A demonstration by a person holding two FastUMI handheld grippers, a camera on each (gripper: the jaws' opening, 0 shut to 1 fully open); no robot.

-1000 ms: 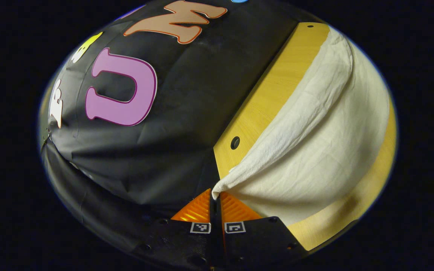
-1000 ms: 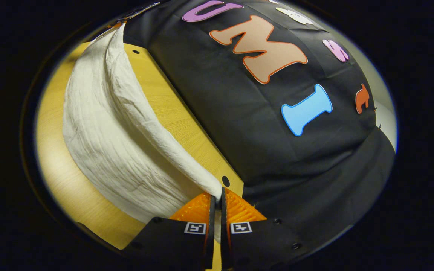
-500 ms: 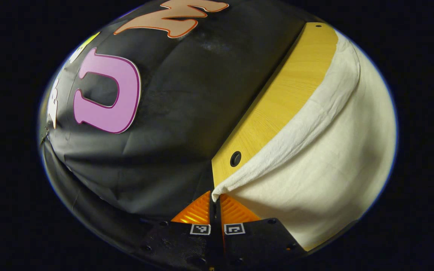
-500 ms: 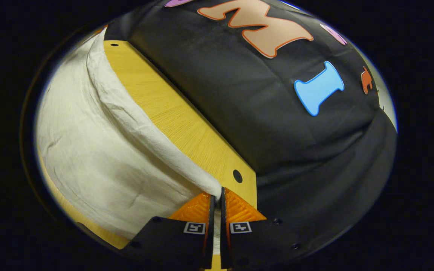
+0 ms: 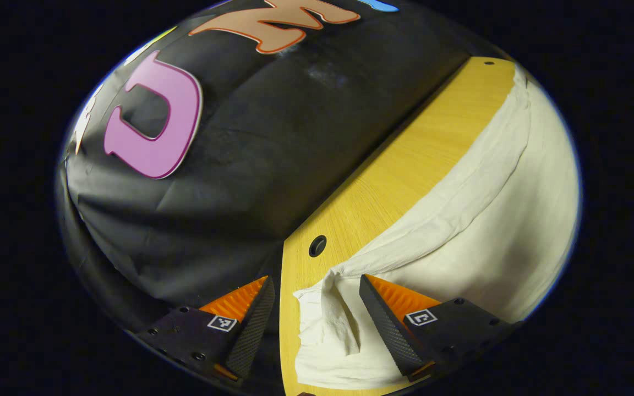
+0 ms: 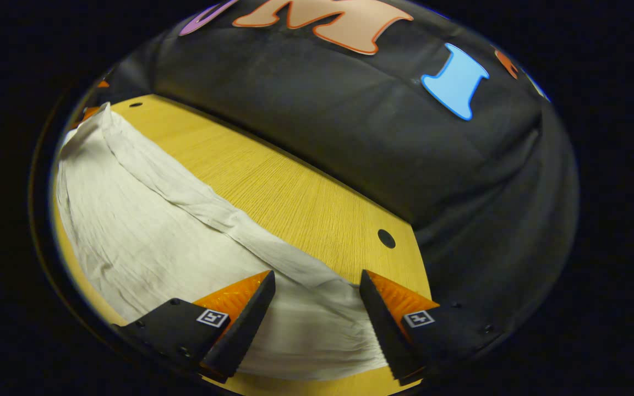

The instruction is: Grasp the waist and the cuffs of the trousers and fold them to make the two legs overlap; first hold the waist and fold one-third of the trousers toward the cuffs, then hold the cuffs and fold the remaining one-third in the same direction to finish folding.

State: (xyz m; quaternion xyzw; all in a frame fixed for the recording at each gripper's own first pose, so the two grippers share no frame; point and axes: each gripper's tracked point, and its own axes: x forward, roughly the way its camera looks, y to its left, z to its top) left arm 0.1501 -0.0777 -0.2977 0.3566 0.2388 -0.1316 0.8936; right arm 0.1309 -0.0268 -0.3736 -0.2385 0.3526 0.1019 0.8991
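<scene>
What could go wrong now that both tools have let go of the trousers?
The corner of the trousers under the left tool lies bunched, not flat, so the next fold may come out crooked. The cloth also lies between the open fingers of the right tool, so pulling away carelessly could snag it. That corner sits near the table edge and might slip over.

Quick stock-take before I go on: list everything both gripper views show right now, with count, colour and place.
trousers: one, cream white, lying folded on the table, a crumpled corner between the left gripper's fingers, an edge between the right gripper's fingers.
table: one, yellow wood grain, under the trousers, with small dark holes near its corners.
booth wall: black cloth, behind the table.
left gripper: one, open, at the trousers' corner.
right gripper: one, open, over the trousers' edge.
</scene>
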